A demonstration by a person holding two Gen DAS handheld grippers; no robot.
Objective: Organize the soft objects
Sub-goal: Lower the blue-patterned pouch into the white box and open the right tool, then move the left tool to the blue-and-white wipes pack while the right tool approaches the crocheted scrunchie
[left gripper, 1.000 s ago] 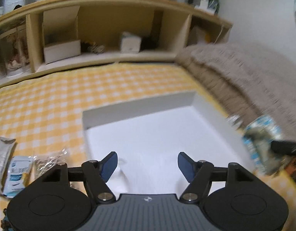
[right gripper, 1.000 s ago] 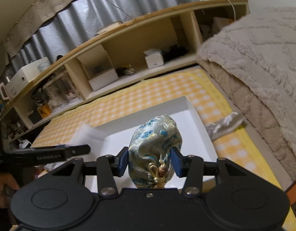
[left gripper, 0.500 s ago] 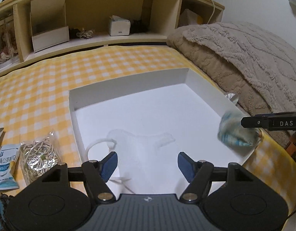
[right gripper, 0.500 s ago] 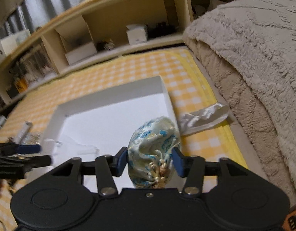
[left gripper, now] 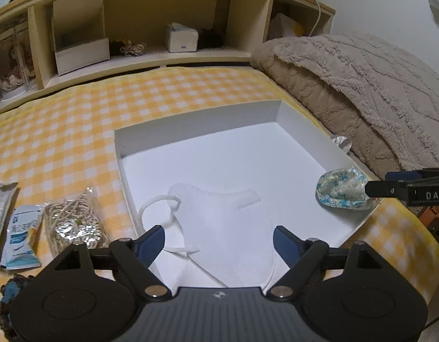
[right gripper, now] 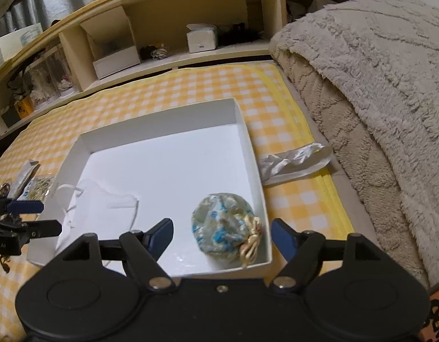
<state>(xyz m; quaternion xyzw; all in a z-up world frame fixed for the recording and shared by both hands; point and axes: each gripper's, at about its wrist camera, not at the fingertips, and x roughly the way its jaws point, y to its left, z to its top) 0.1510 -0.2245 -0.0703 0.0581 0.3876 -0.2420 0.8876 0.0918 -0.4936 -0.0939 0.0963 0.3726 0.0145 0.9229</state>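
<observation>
The right gripper (right gripper: 222,235) has just been opening; its jaws stand apart, the pouch (right gripper: 226,230) loose between them, lower centre in the box (right gripper: 159,131). The left gripper (left gripper: 218,242) is also apart.

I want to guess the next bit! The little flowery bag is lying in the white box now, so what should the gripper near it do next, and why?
Probably lift the right gripper up and back, away from the pouch. Its jaws have just been opening and no longer touch the pouch, which rests inside the white box. A silvery cloth lies outside the box beside the blanket, likely the next pick.
</observation>
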